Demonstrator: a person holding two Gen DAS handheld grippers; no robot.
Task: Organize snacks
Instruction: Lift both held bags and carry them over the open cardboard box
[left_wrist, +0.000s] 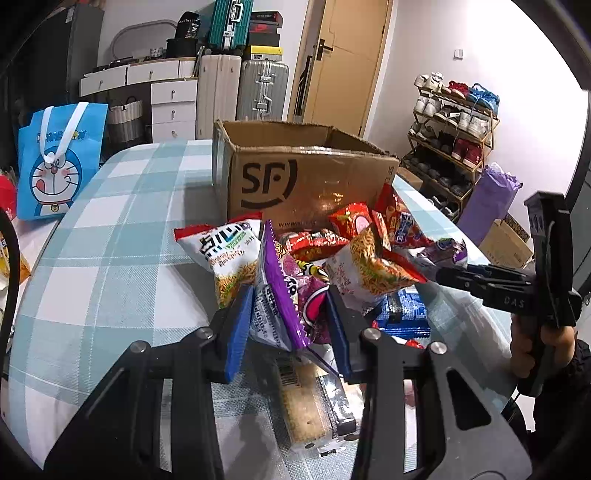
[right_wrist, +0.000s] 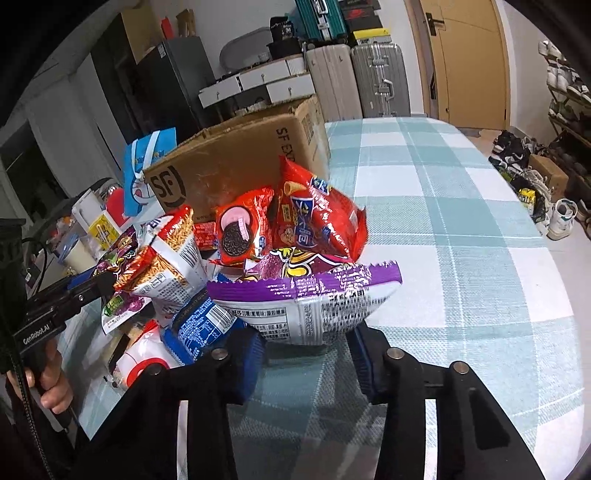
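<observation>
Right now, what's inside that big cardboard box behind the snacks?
The box stands open at the top, but both views catch only its outer walls and a strip of bare inner wall. Its floor is hidden by the front wall, so whether anything is inside cannot be told.

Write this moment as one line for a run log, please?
left gripper: shut on purple snack bag | right gripper: shut on purple-edged packet | cardboard box: open behind pile

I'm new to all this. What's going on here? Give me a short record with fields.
Place: table with checked cloth
Snack pile: mixed packets in front of the cardboard box
Left gripper: shut on a purple snack bag
Right gripper: shut on another purple-edged snack bag
Box: open at the top, contents not visible
Person: a hand holds the left gripper's handle
</observation>
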